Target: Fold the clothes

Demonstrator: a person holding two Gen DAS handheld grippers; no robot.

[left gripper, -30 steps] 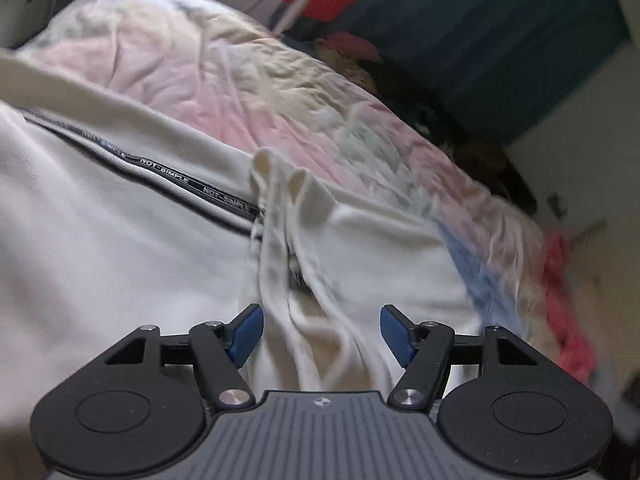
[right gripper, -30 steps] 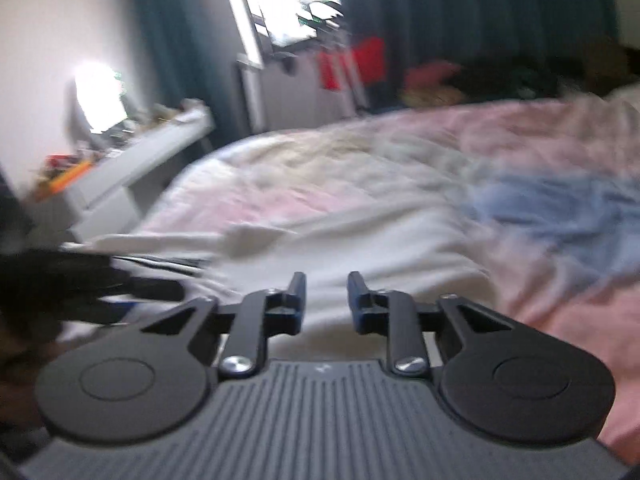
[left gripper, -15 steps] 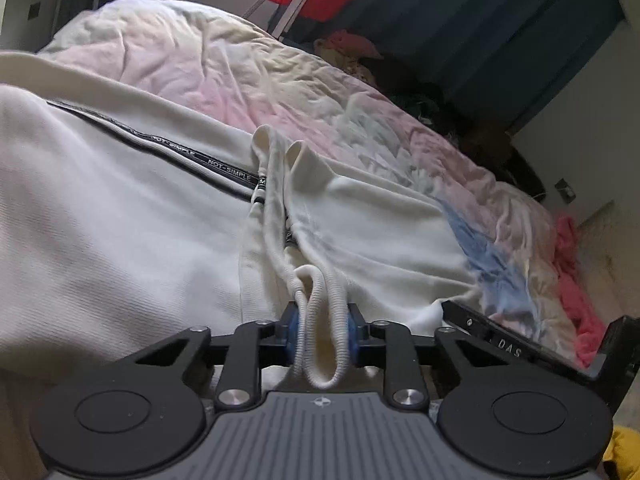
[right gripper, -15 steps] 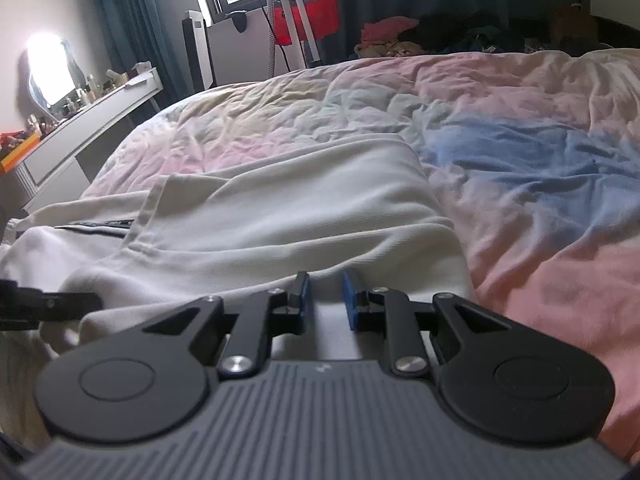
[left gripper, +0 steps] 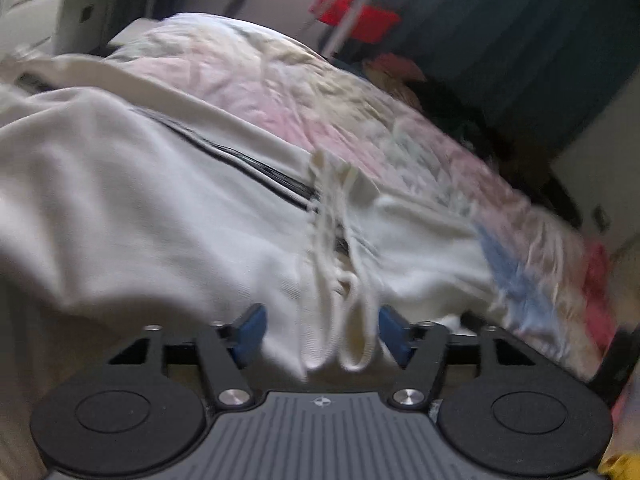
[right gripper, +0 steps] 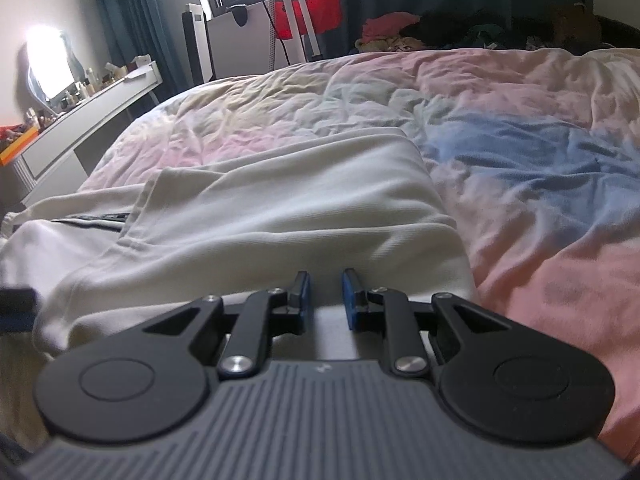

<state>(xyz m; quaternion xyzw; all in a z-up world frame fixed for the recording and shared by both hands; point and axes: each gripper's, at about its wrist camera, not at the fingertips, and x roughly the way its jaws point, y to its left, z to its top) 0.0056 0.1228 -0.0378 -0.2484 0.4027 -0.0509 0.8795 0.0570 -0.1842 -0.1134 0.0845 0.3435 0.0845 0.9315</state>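
A cream garment point(left gripper: 132, 216) with a black lettered stripe point(left gripper: 240, 160) lies across the bed. In the left wrist view its ribbed hem fold point(left gripper: 348, 320) hangs between the fingers of my left gripper point(left gripper: 320, 330), whose jaws stand wide apart, not pinching it. In the right wrist view the same garment point(right gripper: 280, 208) lies flat, and my right gripper point(right gripper: 325, 292) sits at its near edge with jaws close together; cloth lies in the narrow gap, and a grip cannot be confirmed.
The bed has a pastel pink, blue and cream quilt point(right gripper: 520, 128). A white dresser point(right gripper: 80, 120) stands at the left, a red item on a rack point(right gripper: 308, 4) and a clothes pile point(right gripper: 400, 32) behind the bed.
My left gripper was shut on the ribbed hem half a second ago and now stands open, with the hem loose between its fingers. The right gripper has hardly moved.
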